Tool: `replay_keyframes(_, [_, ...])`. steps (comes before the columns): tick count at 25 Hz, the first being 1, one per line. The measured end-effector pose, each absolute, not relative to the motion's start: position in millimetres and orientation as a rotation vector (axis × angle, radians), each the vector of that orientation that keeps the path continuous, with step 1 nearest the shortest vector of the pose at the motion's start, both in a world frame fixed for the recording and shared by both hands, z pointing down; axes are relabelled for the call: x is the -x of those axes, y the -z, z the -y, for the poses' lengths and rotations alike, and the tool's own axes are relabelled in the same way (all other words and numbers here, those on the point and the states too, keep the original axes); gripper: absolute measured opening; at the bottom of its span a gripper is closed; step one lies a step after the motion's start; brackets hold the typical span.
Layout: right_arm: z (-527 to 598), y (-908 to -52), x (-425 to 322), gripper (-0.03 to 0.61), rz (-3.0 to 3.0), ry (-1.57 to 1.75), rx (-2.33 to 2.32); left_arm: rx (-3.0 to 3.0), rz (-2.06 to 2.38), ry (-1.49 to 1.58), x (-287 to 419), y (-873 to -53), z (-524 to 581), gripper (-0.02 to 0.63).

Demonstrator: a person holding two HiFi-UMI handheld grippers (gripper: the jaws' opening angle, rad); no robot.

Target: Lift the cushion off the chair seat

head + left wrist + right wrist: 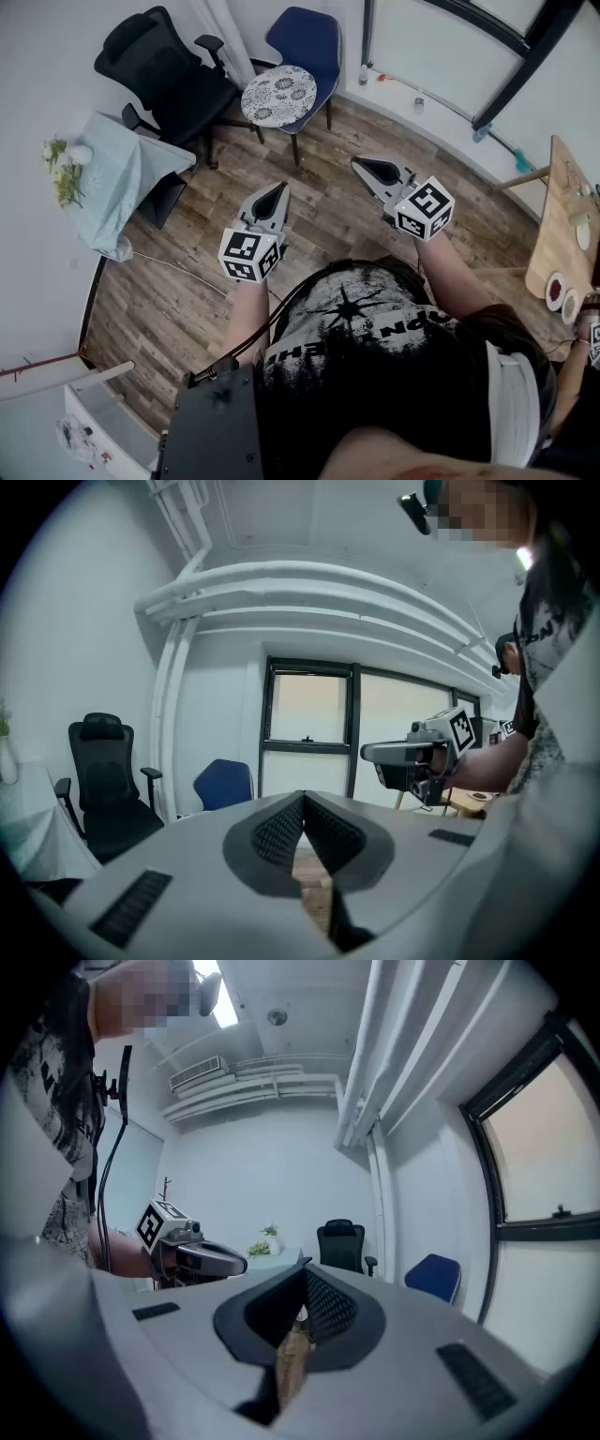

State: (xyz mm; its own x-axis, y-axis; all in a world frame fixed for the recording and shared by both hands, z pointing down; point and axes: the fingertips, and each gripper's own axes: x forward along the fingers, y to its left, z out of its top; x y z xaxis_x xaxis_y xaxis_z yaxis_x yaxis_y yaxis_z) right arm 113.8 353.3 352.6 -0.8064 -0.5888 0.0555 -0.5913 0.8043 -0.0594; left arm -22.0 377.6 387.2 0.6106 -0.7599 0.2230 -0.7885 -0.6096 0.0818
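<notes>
Head view: round patterned cushion [278, 96] on chair [311, 39]; left hand-held gripper [278, 192], right hand-held gripper [361, 166] both closed.

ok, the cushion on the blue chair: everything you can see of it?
The cushion is a round, flat pad, pale with a dense dark floral-looking print, and it looks like fabric. It lies flat on the seat of the blue chair, in front of the backrest. It covers most of the seat, with a strip of blue showing along its right side. It is not folded or lifted, and only the seat touches it. Only the head view shows it; the gripper views do not.
</notes>
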Motion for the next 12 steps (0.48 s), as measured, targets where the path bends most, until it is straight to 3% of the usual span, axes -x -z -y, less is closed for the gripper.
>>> replay_keyframes(12, [-355.2,-353.2,-110.7,0.017,2.967,-0.113,-0.917,-2.667,1.316,-0.251,22.2,-386.5,-370.8,0.012])
